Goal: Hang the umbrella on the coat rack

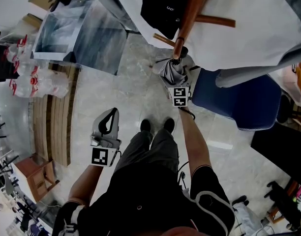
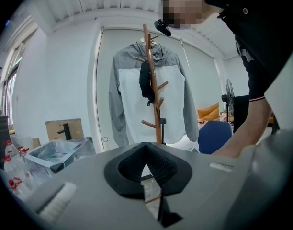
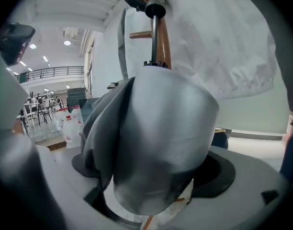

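Marble floor [image 1: 135,82] spreading underfoot, right gripper [image 1: 179,82] fingers clamping umbrella [image 1: 170,69] beside coat rack [image 1: 191,14], left gripper [image 2: 146,144] fingers sitting together, left gripper view alone showing whole jacket [image 2: 129,95].

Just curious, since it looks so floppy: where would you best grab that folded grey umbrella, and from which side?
Probably around the bundled canopy of the umbrella, coming from the end opposite its black knob, as the right gripper does. The folds make a thick roll, and the knob stays free beside the coat rack.
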A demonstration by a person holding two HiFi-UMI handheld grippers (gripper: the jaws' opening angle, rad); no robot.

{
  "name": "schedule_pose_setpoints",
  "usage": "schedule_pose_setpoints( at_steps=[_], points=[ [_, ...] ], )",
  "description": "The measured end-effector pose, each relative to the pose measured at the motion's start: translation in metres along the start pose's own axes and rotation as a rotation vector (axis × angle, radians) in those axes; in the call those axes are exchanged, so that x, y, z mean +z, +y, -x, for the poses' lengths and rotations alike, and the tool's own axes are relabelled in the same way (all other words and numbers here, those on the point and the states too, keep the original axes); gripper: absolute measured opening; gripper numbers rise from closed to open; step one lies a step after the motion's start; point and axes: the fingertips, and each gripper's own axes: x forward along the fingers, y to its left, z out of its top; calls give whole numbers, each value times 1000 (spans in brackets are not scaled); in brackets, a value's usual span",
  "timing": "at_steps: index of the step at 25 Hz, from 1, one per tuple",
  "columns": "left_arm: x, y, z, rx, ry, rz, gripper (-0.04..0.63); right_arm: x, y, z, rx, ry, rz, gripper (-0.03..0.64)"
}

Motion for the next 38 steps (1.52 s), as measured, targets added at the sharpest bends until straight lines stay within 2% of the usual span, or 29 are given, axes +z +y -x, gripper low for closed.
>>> schedule_pose_setpoints(
  at_steps=[9, 20, 26, 33, 35, 38],
  points=[
    [8, -3, -2, -14, -12, 0, 0, 11, 10, 26, 29, -14, 13, 520],
    [18, -8, 4, -26, -33, -6, 0, 26, 18, 63, 22, -32, 24, 512],
    [29, -10, 5, -35, -50, -17, 0, 56, 29, 96, 56, -69, 24, 484],
    [40, -11, 6, -46, -74, -30, 0, 88, 40, 137, 87, -121, 16, 416],
    [44, -11, 6, -48, -80, -29, 0, 102, 42, 150, 95, -146, 8, 363],
    [49, -11, 7, -53, -85, -32, 0, 123, 45, 167, 106, -180, -6, 349]
  ],
)
